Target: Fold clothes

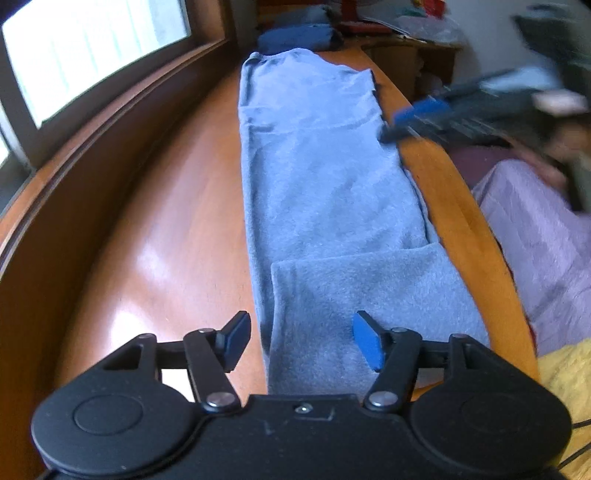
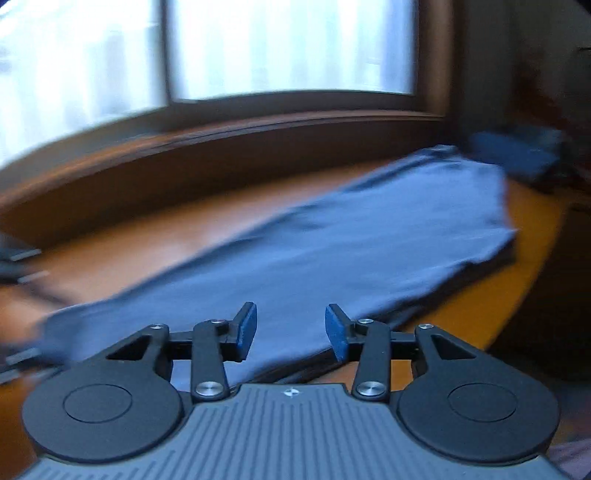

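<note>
A light blue garment [image 1: 321,177] lies folded into a long narrow strip down the wooden table [image 1: 166,229], with its near end doubled back on itself. My left gripper [image 1: 301,341] hangs open just above that near end, nothing between its fingers. The right gripper [image 1: 413,118], blurred, reaches in from the right and meets the strip's right edge halfway up. In the right wrist view the same garment [image 2: 332,251] stretches diagonally, and my right gripper [image 2: 291,332] is open over its near edge, holding nothing.
A dark blue folded pile [image 1: 299,35] sits at the table's far end, also seen as the dark pile [image 2: 517,155]. A window [image 1: 74,55] and wooden sill run along the left. Lilac cloth [image 1: 535,229] and yellow cloth [image 1: 569,387] lie off the table's right edge.
</note>
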### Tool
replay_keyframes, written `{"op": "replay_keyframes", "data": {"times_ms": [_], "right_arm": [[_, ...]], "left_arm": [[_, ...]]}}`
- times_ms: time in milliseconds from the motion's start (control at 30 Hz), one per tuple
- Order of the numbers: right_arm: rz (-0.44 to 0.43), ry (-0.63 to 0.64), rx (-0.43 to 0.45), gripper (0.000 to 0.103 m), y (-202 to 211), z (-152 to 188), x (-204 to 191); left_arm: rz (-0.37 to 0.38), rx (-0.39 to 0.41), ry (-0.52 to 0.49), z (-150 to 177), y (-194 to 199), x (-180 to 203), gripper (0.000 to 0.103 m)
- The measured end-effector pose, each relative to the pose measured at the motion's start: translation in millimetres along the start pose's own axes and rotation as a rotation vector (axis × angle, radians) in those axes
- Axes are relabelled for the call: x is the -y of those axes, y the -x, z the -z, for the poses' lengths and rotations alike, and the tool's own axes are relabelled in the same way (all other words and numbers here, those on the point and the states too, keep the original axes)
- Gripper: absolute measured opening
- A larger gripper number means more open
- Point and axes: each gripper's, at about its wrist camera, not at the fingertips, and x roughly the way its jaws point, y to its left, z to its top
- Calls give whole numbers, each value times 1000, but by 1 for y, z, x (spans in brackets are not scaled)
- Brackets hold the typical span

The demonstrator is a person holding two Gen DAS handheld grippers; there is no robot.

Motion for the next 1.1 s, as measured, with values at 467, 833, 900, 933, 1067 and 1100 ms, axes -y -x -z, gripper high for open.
{"op": "replay_keyframes", "data": {"times_ms": [467, 833, 900, 933, 1067, 1100], "right_arm": [[2, 67, -73, 40, -65, -36, 53], [-108, 181, 120, 73, 44, 16, 20], [-166, 183, 131, 74, 69, 39, 9], [-186, 181, 128, 74, 80, 49, 3], [-267, 251, 61, 74, 109, 89, -28], [-279, 284, 39, 74, 112, 97, -37]], "left_arm": [[-52, -53, 212, -35, -31, 42, 81], [-117, -26, 203, -33, -27, 43, 80], [-124, -28, 204, -28, -20, 38, 80], [-128, -29, 204, -26, -16, 36, 80], [-136, -18, 174, -15, -3, 31, 80], [-136, -10, 153, -11, 2, 32, 80]]}}
